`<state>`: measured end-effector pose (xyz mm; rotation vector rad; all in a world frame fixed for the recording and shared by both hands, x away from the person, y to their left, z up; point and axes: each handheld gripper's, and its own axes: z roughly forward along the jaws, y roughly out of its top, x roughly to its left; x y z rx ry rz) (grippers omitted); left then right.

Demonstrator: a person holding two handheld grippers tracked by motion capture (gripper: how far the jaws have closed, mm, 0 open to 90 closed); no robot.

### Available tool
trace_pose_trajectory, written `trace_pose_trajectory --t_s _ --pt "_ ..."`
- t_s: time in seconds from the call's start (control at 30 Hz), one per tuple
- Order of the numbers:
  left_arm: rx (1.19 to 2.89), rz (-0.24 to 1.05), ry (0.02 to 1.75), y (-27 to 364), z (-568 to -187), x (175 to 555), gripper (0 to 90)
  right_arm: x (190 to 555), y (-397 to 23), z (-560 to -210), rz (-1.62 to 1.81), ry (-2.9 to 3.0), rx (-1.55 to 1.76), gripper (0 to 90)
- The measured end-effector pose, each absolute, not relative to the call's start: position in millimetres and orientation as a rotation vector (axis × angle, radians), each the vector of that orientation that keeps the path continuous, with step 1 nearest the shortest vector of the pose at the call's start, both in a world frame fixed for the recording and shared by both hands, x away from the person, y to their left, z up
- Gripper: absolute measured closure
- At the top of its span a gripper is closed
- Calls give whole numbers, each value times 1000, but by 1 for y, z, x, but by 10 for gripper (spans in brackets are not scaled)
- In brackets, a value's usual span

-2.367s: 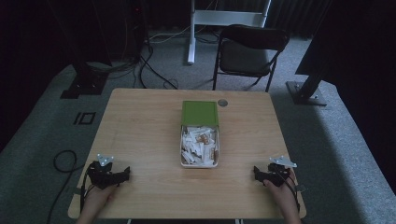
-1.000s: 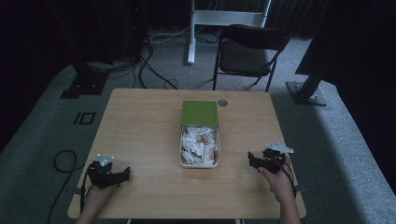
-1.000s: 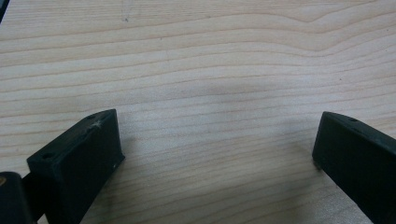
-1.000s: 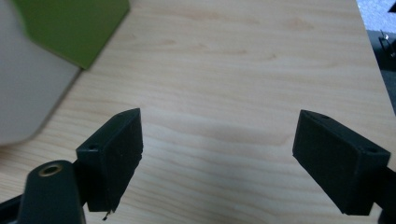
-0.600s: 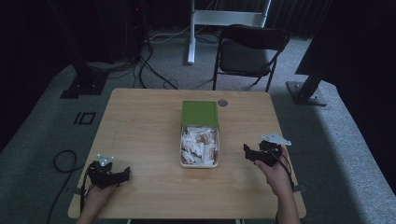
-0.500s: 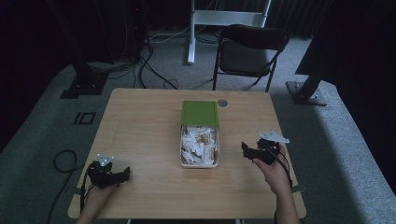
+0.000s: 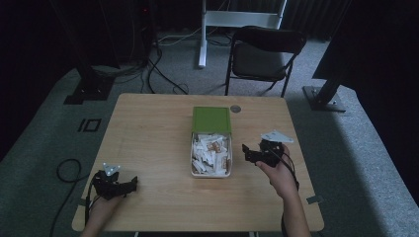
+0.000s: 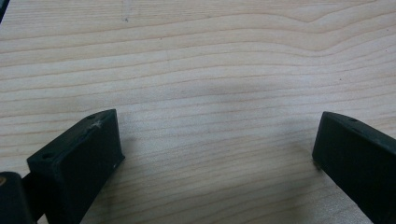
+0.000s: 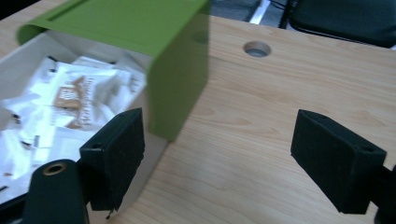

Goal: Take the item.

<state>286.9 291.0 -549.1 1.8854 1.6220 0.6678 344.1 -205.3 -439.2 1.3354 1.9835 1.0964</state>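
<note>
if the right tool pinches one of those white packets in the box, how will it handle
The white packets look thin and crumpled, so one would probably be light and floppy, sagging from the right tool. They lie loosely heaped in the box, so neighbours may drag along. Their wrappers look smooth, perhaps slippery.

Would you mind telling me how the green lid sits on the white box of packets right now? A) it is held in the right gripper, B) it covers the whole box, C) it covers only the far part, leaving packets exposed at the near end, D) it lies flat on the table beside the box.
C: the green lid covers the far end of the white box, while the packets lie uncovered nearer the person.
</note>
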Motion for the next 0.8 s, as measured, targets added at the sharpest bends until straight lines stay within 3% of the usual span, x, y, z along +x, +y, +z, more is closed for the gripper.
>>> trace_pose_trajectory --t_s 0.8 --pt "1885 668 1622 291 -549 287 21 355 -141 -430 1193 2093 1183 245"
